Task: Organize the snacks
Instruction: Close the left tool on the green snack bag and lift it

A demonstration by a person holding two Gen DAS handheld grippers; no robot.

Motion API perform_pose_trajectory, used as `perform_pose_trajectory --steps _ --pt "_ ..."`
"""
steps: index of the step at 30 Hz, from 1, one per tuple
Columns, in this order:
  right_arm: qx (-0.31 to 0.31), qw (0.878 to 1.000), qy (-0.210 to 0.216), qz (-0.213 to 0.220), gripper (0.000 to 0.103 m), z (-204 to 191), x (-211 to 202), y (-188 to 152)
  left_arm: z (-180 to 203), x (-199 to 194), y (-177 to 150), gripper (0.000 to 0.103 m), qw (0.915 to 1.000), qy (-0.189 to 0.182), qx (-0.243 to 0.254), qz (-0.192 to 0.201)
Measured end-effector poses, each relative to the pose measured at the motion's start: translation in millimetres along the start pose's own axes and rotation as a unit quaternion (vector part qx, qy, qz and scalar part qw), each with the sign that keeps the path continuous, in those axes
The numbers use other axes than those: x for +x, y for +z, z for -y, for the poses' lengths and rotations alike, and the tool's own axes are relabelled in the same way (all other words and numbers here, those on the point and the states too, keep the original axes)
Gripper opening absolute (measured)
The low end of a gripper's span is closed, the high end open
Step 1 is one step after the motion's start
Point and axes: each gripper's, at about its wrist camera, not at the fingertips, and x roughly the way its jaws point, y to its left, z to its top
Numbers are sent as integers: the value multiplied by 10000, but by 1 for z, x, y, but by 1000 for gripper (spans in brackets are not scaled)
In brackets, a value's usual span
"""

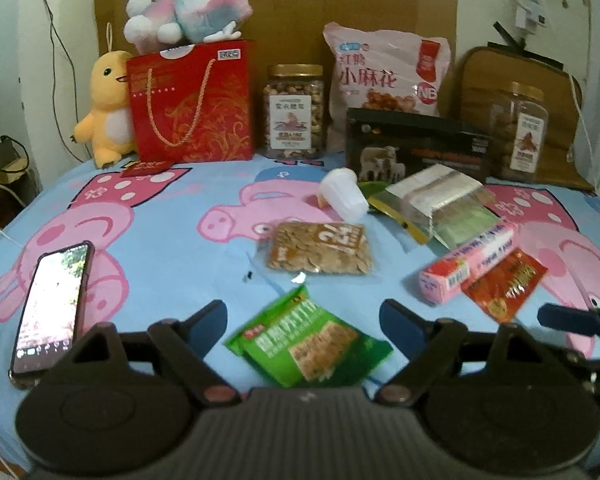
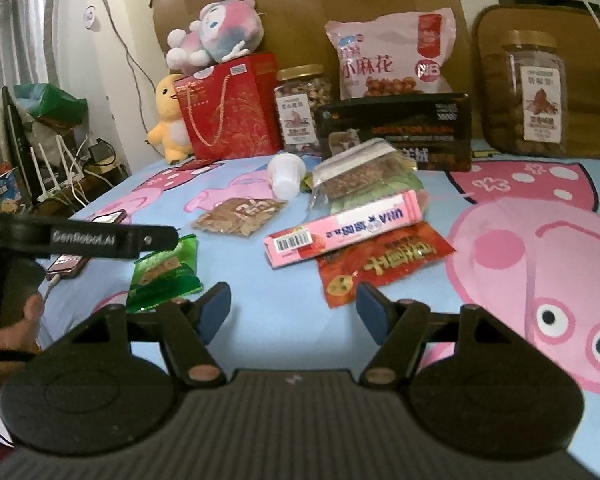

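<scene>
Loose snacks lie on a Peppa Pig sheet [image 1: 160, 248]. My left gripper [image 1: 304, 326] is open, its jaws on either side of a green cracker packet [image 1: 308, 346] lying flat. Beyond lie a seed packet [image 1: 320, 248], a white cup [image 1: 344, 194] on its side, a clear zip bag [image 1: 440, 200], a pink box [image 1: 468, 266] and a red packet [image 1: 504, 284]. My right gripper [image 2: 294, 308] is open and empty, above the sheet just short of the red packet [image 2: 384, 264] and pink box [image 2: 344, 228]. The green packet [image 2: 164, 276] lies to its left.
At the back stand a red gift bag [image 1: 192, 100], two nut jars [image 1: 294, 112] [image 1: 518, 132], a large pink snack bag [image 1: 388, 72] and a black box [image 1: 416, 148]. A phone [image 1: 52, 308] lies at the left. Plush toys [image 1: 108, 108] sit by the gift bag.
</scene>
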Motion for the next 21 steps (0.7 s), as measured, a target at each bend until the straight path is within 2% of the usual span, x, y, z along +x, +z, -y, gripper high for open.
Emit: perform_pose_trajectory --steps 7,12,14,17,21 --pt "-32 10000 31 -23 71 -1 1 0 -8 -4 -3 87 9997 -212 -115 72" --pt "-237 9995 209 -62 71 -8 3 1 -48 -8 -3 86 9979 -373 -511 163" --pt "-356 9987 349 -117 66 -13 6 2 -65 -8 -3 85 9970 -463 -586 189" --pt "-576 9957 691 -231 59 -24 12 4 -84 -5 -2 83 9940 -822 -704 180" --pt "-863 9883 1167 -467 49 -41 23 2 -92 12 -1 69 9915 -1136 -639 13"
